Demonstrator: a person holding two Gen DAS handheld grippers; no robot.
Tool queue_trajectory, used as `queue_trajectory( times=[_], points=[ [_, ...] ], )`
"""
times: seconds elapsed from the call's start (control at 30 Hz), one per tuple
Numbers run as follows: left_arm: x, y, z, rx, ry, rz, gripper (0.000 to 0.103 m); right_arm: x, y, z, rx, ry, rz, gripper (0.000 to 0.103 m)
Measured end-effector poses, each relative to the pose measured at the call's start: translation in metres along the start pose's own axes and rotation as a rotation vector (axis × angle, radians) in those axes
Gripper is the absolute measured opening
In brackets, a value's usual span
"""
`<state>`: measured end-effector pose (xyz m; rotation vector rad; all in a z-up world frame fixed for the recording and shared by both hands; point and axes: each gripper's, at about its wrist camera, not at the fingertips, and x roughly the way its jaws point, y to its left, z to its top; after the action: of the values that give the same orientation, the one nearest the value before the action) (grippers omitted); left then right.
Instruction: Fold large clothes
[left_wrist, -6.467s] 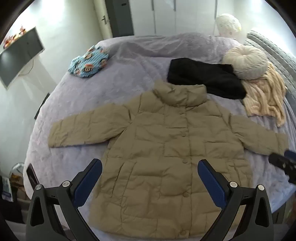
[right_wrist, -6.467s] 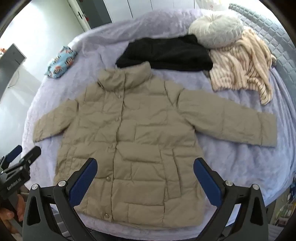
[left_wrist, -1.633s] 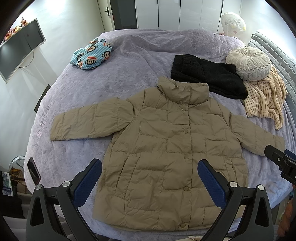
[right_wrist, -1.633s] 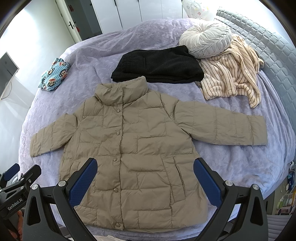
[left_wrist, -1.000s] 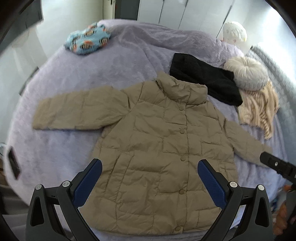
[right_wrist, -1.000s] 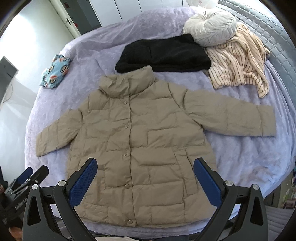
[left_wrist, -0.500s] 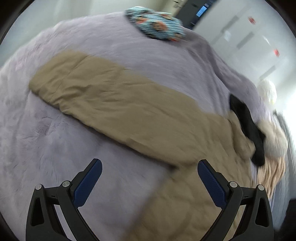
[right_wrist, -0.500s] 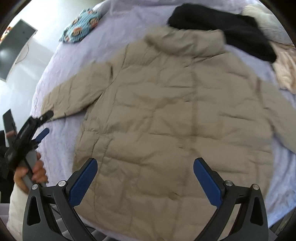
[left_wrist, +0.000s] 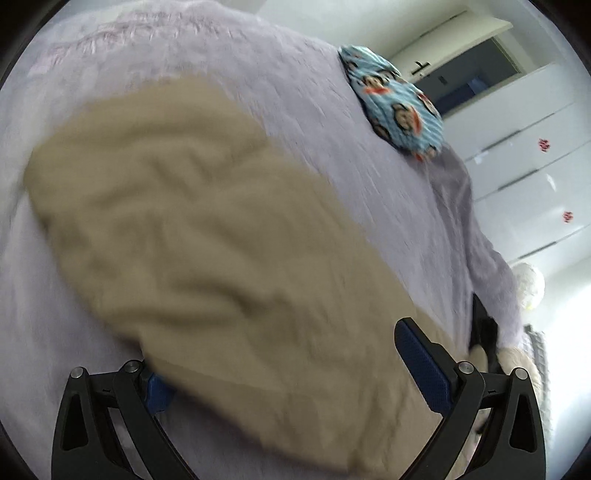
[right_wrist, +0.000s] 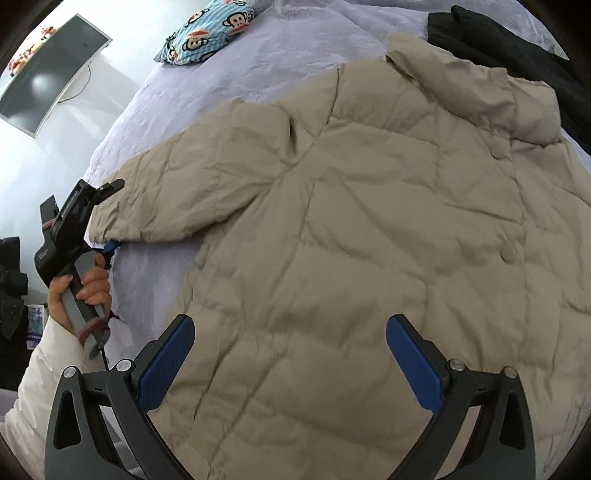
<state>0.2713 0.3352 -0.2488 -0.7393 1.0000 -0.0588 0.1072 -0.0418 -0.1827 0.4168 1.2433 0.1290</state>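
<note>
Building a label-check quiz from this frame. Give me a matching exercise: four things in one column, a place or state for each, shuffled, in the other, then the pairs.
Things
1. beige jacket
2. monkey-print cloth
3. left gripper
4. right gripper

Places or states
A. open, hovering above the jacket's lower front
B. spread front-up across the purple bedspread
C. at the cuff of the sleeve, one finger above it and one below
D. bunched near the far edge of the bed

Pairs: 1-B, 2-D, 3-C, 4-A
</note>
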Motion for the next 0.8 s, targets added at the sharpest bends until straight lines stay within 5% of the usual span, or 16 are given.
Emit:
queue_trajectory(
  times=[0.07, 0.1, 0.13, 0.2, 0.3, 0.33, 0.37, 0.43, 0.6, 0.8],
  points=[
    [0.006, -0.001, 0.012, 0.008, -0.010, 0.051, 0.094, 0.003, 0.001, 0.008, -0.007, -0.007, 0.008, 0.103],
    [0.009, -0.002, 0.016, 0.017, -0.007, 0.071, 0.073, 0.004, 0.002, 0.013, -0.012, -0.014, 0.015, 0.103],
    [0.013, -0.004, 0.020, 0.033, 0.002, 0.090, 0.041, 0.005, 0.005, 0.020, -0.018, -0.027, 0.019, 0.103],
    [0.018, -0.004, 0.026, 0.064, 0.036, 0.066, 0.013, 0.009, 0.011, 0.032, -0.021, -0.050, 0.024, 0.103],
    [0.000, -0.017, 0.030, 0.127, -0.004, 0.072, 0.008, 0.016, 0.018, 0.049, 0.015, -0.092, 0.072, 0.099],
    [-0.007, -0.025, 0.030, 0.150, -0.022, 0.071, 0.008, 0.020, 0.020, 0.055, 0.040, -0.110, 0.108, 0.081],
    [-0.017, -0.034, 0.031, 0.176, -0.043, 0.065, 0.008, 0.028, 0.024, 0.060, 0.053, -0.111, 0.117, 0.044],
    [-0.034, -0.049, 0.031, 0.218, -0.071, 0.048, 0.008, 0.048, 0.027, 0.070, 0.097, -0.096, 0.158, 0.008],
    [-0.079, -0.112, 0.019, 0.399, -0.123, -0.044, 0.008, 0.094, 0.038, 0.075, 0.112, -0.070, 0.219, 0.007],
    [-0.089, -0.205, -0.037, 0.581, -0.035, -0.219, 0.008, 0.117, 0.028, 0.071, 0.158, 0.007, 0.292, 0.007]
  ],
)
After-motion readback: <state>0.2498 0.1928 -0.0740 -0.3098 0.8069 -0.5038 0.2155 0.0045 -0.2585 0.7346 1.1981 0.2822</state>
